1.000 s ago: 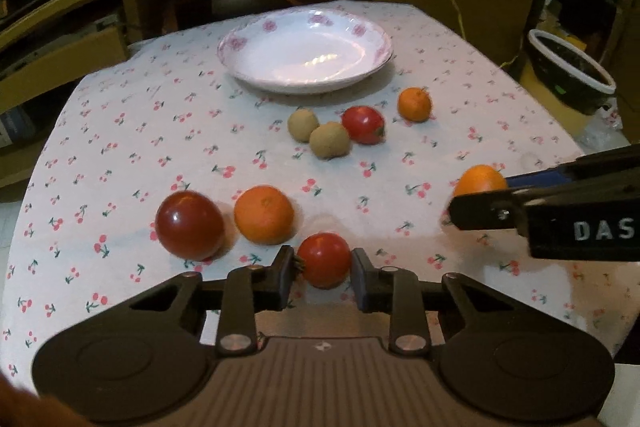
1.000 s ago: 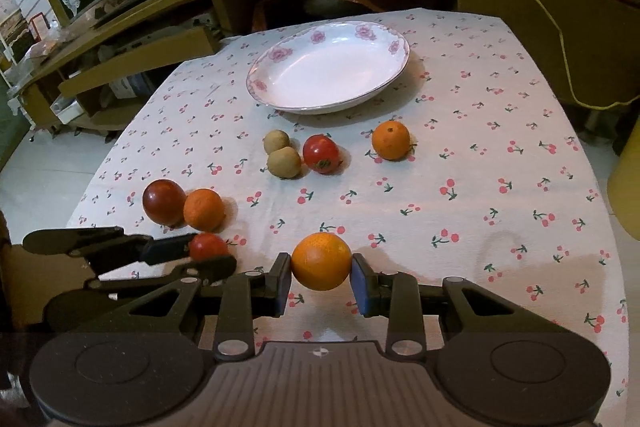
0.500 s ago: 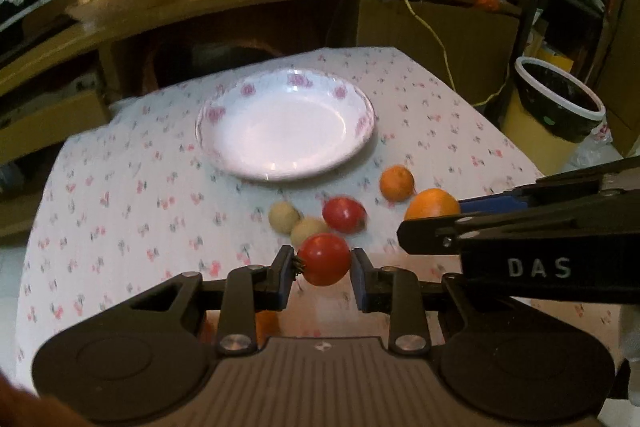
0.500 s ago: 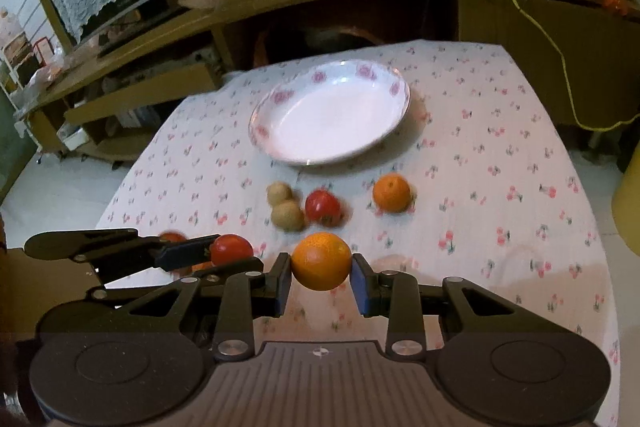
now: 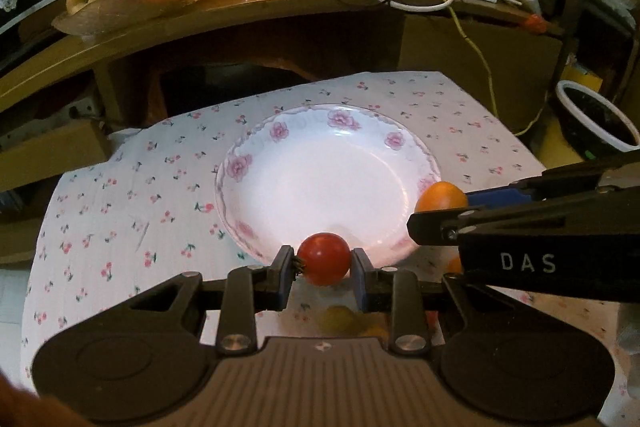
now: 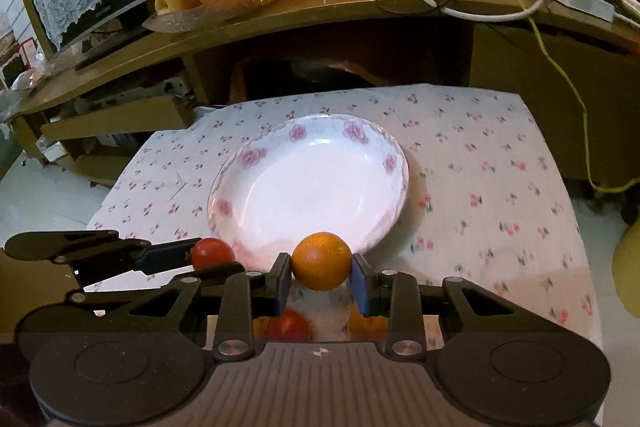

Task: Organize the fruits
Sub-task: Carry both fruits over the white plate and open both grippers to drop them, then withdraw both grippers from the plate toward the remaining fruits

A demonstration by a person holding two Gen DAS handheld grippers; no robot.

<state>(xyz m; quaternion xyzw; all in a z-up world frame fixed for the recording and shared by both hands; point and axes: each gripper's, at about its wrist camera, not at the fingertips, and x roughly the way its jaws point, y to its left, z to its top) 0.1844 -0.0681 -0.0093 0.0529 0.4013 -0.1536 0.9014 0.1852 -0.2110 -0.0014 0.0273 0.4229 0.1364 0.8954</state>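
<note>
Left wrist view: the left gripper is clamped on a red tomato, held above the near rim of the floral plate on the table. At right, the right gripper pinches an orange.

Right wrist view: the right gripper is closed around the orange over the plate's near edge; the left gripper, near left, grips the tomato.
</note>
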